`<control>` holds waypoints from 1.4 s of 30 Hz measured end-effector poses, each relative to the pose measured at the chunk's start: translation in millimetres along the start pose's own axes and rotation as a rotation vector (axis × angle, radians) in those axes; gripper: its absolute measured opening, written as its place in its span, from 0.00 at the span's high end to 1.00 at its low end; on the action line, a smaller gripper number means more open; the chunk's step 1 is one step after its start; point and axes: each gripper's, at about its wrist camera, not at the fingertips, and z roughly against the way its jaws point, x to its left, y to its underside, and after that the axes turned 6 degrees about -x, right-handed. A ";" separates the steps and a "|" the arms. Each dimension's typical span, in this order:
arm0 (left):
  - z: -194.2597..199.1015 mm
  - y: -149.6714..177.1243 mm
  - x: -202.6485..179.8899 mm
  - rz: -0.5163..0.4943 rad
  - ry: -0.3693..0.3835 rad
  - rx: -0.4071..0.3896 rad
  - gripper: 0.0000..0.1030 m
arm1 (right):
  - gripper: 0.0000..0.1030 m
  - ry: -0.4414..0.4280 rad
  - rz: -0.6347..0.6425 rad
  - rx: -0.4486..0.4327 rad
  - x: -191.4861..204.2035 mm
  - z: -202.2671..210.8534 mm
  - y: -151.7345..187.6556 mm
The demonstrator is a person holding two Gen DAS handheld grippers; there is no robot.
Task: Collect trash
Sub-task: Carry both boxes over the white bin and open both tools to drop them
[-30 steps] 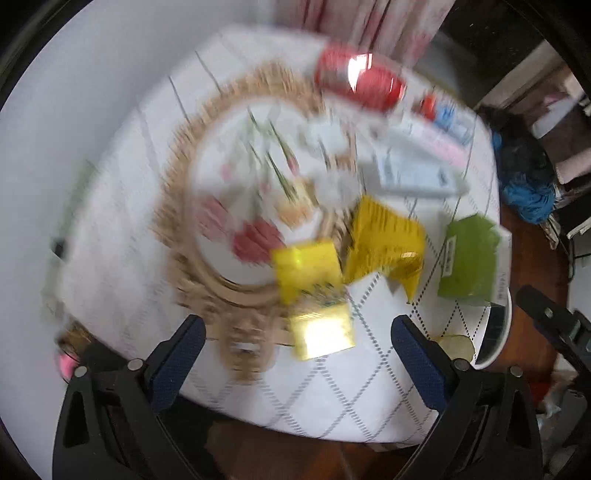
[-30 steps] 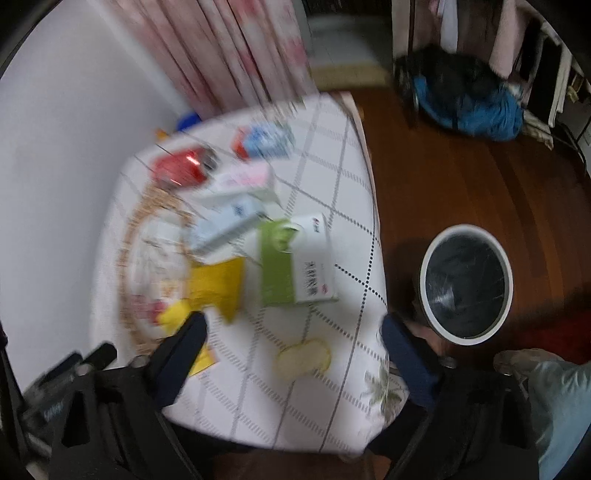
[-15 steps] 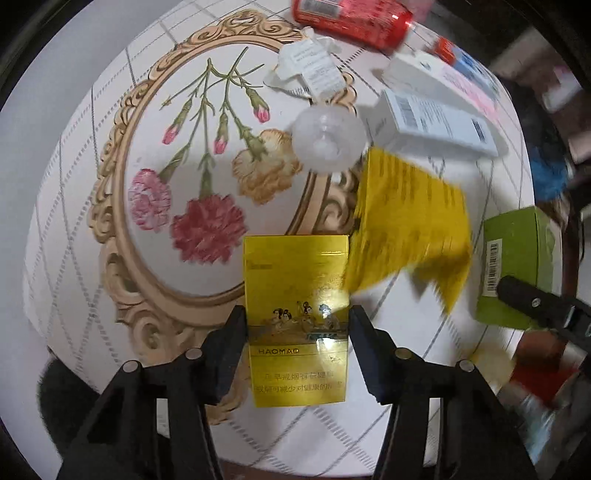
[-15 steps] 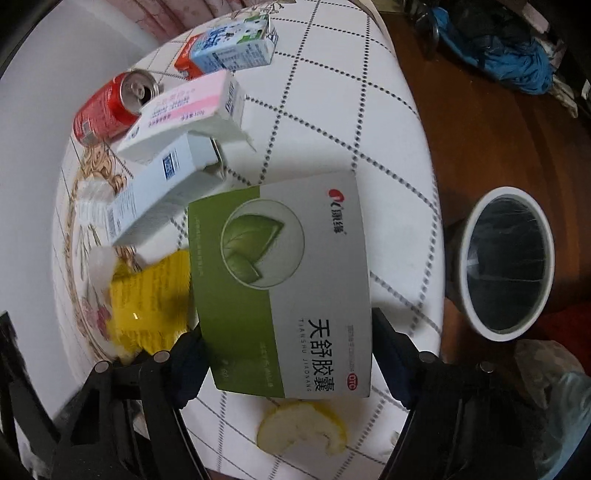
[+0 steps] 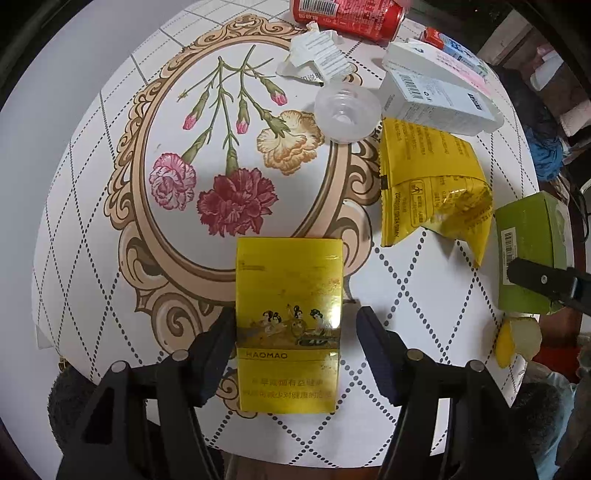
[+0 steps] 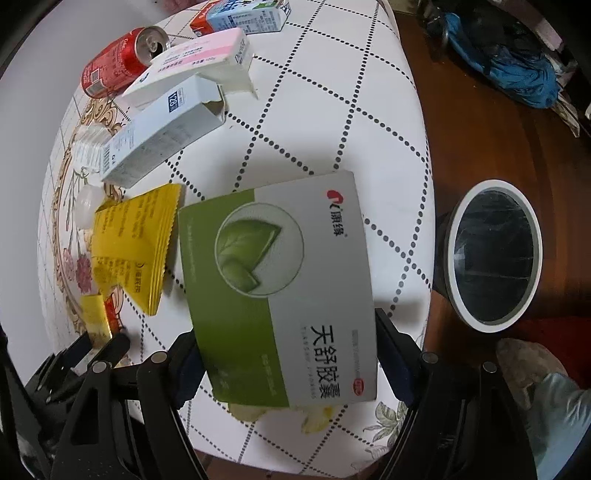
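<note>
A yellow cigarette pack (image 5: 288, 325) lies flat on the round table (image 5: 413, 406), between the fingers of my left gripper (image 5: 295, 332). The left finger touches its edge; a small gap shows at the right finger. My right gripper (image 6: 284, 354) is shut on a green and grey medicine box (image 6: 280, 288), which it holds tilted above the table. That box also shows in the left wrist view (image 5: 528, 251). A trash bin (image 6: 493, 254) with a white rim and black liner stands on the floor right of the table.
On the table lie a yellow snack bag (image 5: 428, 184), a clear plastic cup (image 5: 347, 116), white cartons (image 6: 162, 133), a red can (image 6: 118, 62), a milk carton (image 6: 243, 14), torn paper (image 5: 317, 55) and a fruit peel (image 5: 517, 339). A blue bag (image 6: 517, 70) lies on the wooden floor.
Both grippers dropped close to the table. The left closed in around the yellow pack. The right closed on the green box and lifted it slightly.
</note>
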 end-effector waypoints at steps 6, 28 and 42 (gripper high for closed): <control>-0.7 3.8 4.2 -0.007 0.003 -0.014 0.49 | 0.24 0.030 0.000 -0.050 6.1 -6.2 6.4; 186.4 -34.5 -79.5 -0.209 0.071 -0.408 0.49 | 0.27 -0.134 -0.049 -0.400 -36.0 163.4 11.3; 105.4 -45.1 -307.4 -0.376 0.404 -0.154 0.49 | 0.27 0.006 -0.354 -0.388 -286.4 169.4 54.3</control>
